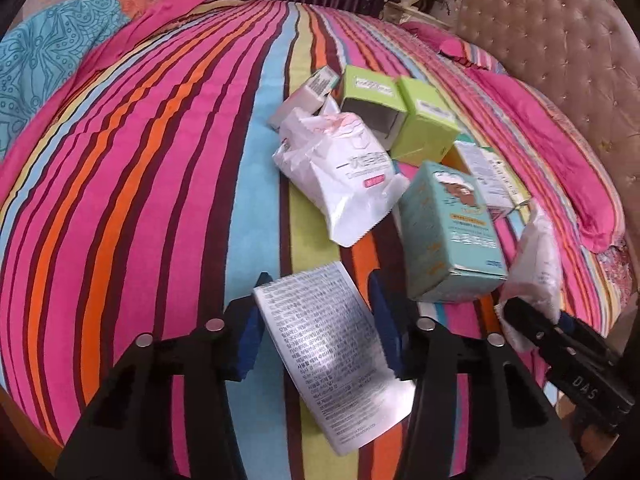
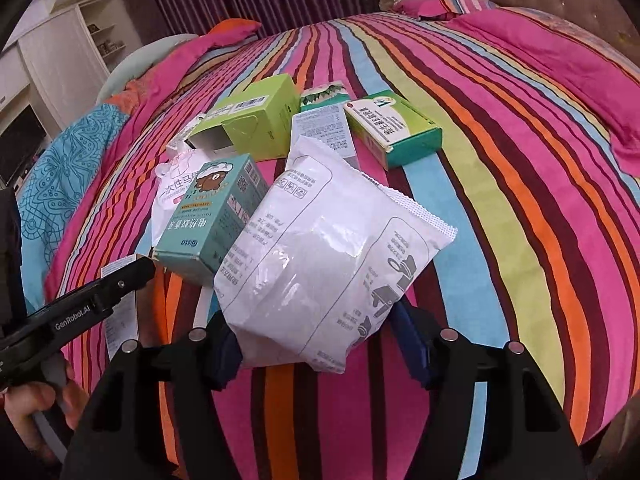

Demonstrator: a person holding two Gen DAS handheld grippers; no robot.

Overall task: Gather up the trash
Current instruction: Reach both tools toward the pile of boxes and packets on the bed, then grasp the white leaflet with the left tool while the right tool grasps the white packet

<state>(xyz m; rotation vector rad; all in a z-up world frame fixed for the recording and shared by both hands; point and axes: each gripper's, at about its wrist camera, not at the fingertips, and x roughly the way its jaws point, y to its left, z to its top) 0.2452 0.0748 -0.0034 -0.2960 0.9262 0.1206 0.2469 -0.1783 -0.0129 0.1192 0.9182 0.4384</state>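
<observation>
left claw (image 1: pixel 316 312): pointing steeply down, clamped on something
right claw (image 2: pixel 316 332): pointing steeply down, clamped likewise
hand (image 2: pixel 28 408): gripping the left handle

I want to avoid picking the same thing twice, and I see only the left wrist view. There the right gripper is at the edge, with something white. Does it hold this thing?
Observer: Yes. The right gripper has its jaws pressed on a white packet printed with toilet seat drawings.
Operator: Is there trash beyond the teal box that I could miss?
Observer: A green and white box lies flat on the striped bedcover, to the right of the lime box.
</observation>
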